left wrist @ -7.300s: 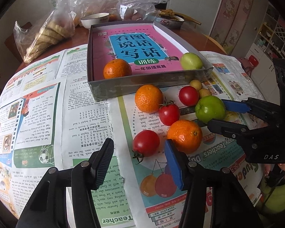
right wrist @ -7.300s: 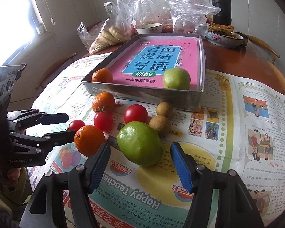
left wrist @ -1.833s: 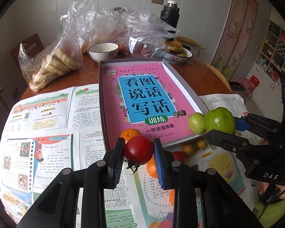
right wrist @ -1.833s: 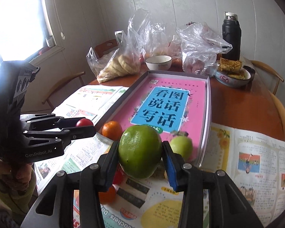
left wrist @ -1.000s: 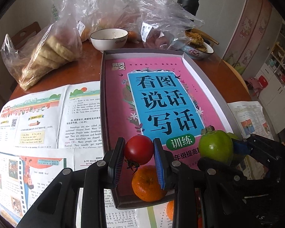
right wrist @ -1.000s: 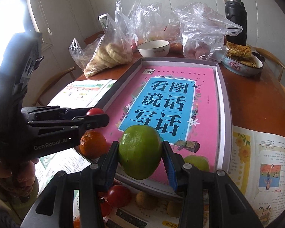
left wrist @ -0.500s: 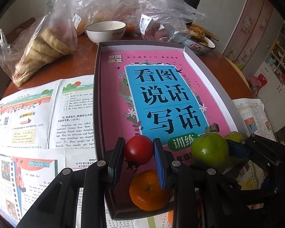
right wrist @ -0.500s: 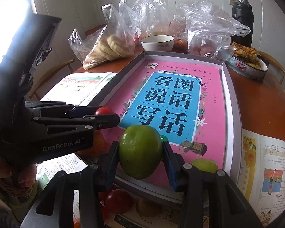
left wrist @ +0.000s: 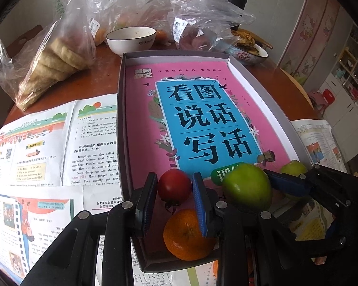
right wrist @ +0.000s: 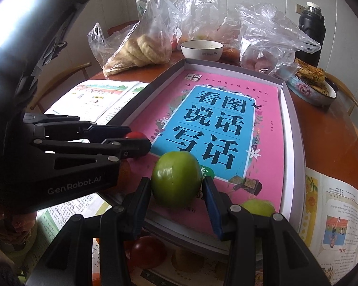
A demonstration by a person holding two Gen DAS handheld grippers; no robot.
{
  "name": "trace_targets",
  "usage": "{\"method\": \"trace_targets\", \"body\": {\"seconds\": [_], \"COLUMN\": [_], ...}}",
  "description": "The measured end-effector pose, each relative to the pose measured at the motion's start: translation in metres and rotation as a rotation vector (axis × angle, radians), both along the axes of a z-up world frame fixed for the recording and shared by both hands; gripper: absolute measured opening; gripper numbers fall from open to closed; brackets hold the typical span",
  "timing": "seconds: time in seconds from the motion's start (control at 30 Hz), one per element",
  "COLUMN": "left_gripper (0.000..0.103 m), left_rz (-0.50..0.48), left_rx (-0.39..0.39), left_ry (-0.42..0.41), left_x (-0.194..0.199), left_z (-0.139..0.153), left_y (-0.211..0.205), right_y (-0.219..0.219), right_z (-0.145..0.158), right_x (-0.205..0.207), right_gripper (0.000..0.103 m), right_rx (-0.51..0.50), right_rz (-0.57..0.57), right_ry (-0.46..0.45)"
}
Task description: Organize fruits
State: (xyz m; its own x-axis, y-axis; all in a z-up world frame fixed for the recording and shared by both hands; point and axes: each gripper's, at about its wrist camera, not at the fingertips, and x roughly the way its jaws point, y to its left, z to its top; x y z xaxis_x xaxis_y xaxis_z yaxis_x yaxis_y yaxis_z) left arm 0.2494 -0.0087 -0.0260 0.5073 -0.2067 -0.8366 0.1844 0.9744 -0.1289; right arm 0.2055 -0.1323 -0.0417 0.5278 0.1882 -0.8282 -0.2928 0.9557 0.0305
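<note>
Now that both fruits have been carried from the newspaper [left wrist: 35,143] to a position above the near end of the box [left wrist: 262,88], the transport step is judged nearly complete. The tomato [left wrist: 174,186] is clamped between the pads of the left gripper [left wrist: 174,197], directly above an orange [left wrist: 186,236] already lying in the near left corner of the box. The large green fruit [right wrist: 176,178] is clamped in the right gripper [right wrist: 177,202], beside a smaller green fruit [right wrist: 257,207] resting in the near right corner. Since a second ago little further travel is observed; lowering and release are expected next. Another tomato [right wrist: 148,250] is seen outside the box.
</note>
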Motion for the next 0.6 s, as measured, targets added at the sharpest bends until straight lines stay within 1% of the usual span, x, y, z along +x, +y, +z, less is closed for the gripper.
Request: {"method": "trace_targets", "body": {"seconds": [0.27, 0.47, 0.6], "left_gripper": [0.030, 0.030, 0.030], "left_rz": [0.010, 0.018, 0.020], "left_rx": [-0.018, -0.027, -0.030], "left_ry": [-0.004, -0.007, -0.006], "left_x": [-0.0017, -0.0038, -0.0044], "left_z": [0.0001, 0.0008, 0.0010], "left_y": [0.0039, 0.0065, 0.0075], "right_y": [-0.0013, -0.0039, -0.0043], "right_z": [-0.0001, 0.0014, 0.0046], "right_x": [-0.0044, -0.0067, -0.0103], "right_gripper": [0.046, 0.047, 0.047], "right_rx": [0.009, 0.033, 0.038], "right_rz": [-0.006, -0.009, -0.012], "right_ry": [-0.006, -0.007, -0.027]}}
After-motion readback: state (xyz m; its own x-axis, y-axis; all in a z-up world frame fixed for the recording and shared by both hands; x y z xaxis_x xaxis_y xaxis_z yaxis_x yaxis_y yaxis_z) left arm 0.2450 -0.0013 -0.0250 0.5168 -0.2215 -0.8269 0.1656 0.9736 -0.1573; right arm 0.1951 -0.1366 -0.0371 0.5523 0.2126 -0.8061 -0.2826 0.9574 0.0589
